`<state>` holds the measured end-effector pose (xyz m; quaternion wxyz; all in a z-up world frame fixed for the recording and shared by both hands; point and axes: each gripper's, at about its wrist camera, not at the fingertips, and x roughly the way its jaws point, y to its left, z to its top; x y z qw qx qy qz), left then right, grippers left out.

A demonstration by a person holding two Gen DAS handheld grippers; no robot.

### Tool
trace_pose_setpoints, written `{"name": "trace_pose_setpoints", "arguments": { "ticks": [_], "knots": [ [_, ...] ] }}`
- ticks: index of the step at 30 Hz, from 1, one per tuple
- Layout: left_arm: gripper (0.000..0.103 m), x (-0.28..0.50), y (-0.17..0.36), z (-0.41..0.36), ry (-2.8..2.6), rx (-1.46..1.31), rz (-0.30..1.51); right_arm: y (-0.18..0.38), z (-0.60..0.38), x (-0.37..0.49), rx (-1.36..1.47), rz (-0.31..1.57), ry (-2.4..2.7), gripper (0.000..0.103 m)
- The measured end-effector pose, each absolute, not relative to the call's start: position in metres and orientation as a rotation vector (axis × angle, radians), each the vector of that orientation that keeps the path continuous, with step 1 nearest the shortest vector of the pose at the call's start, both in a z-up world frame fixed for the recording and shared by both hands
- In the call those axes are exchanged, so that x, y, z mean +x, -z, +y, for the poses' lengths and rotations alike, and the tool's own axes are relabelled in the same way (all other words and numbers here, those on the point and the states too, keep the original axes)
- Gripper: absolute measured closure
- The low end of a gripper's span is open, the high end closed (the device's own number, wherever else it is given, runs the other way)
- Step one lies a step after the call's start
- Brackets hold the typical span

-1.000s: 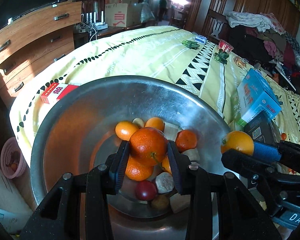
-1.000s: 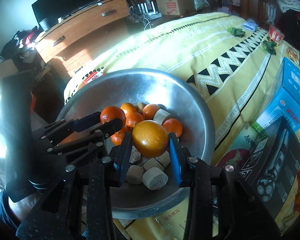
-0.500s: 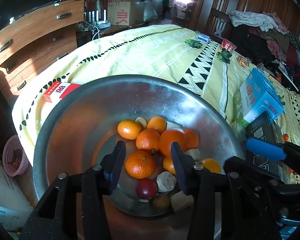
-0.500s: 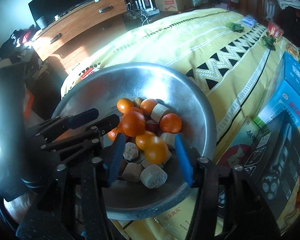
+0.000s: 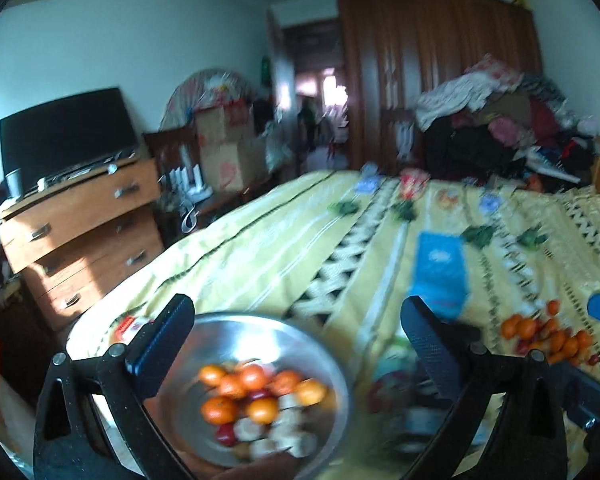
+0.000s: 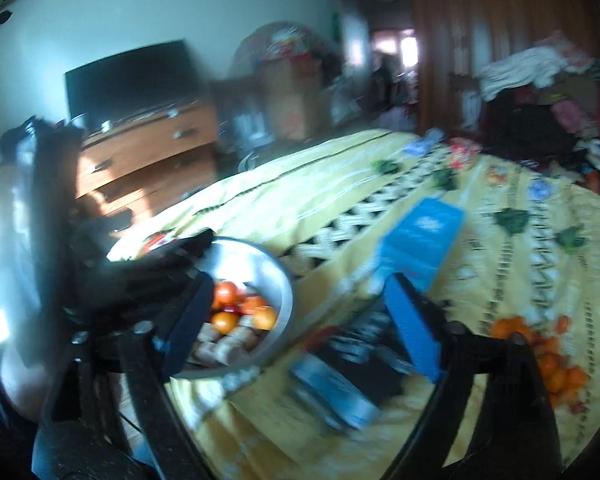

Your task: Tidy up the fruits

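A steel bowl (image 5: 300, 340) sits at the near corner of the bed, holding several oranges (image 5: 220, 410), a red fruit and brown lumps. It also shows in the right wrist view (image 6: 278, 276). A loose pile of small oranges (image 5: 540, 334) lies on the yellow bedspread to the right, also in the right wrist view (image 6: 556, 364). My left gripper (image 5: 296, 340) is open and empty, raised above the bowl. My right gripper (image 6: 300, 320) is open and empty, to the right of the bowl. Both views are blurred.
A blue box (image 5: 440, 276) and a dark box (image 6: 364, 360) lie on the bed between bowl and orange pile. A wooden dresser (image 5: 80, 232) with a TV stands left. Clothes are heaped at the back right (image 5: 500, 128).
Both grippers let their oranges drop into the bowl, opened wide, and pulled up and back. The views now tilt up across the bed.
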<state>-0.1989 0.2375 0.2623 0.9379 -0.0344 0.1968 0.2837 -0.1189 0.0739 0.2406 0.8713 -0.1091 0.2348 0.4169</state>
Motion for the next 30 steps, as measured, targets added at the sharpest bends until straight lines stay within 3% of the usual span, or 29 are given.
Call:
{"name": "trace_pose_setpoints", "arguments": {
  "ticks": [7, 16, 23, 30],
  "knots": [
    [0.0, -0.124, -0.225, 0.121, -0.183, -0.144, 0.578, -0.199, -0.061, -0.082, -0.164, 0.602, -0.555, 0.004],
    [0.0, -0.043, -0.094, -0.011, -0.045, -0.023, 0.879, -0.082, -0.181, -0.025, -0.097, 0.884, -0.293, 0.004],
    [0.0, -0.015, -0.02, -0.026, -0.081, 0.007, 1.027, -0.042, -0.209, 0.006, -0.076, 0.917, -0.233, 0.004],
    [0.0, -0.016, -0.001, -0.019, -0.053, -0.058, 1.02, -0.02, -0.213, 0.011, -0.1, 0.929, -0.237, 0.0]
  ]
}}
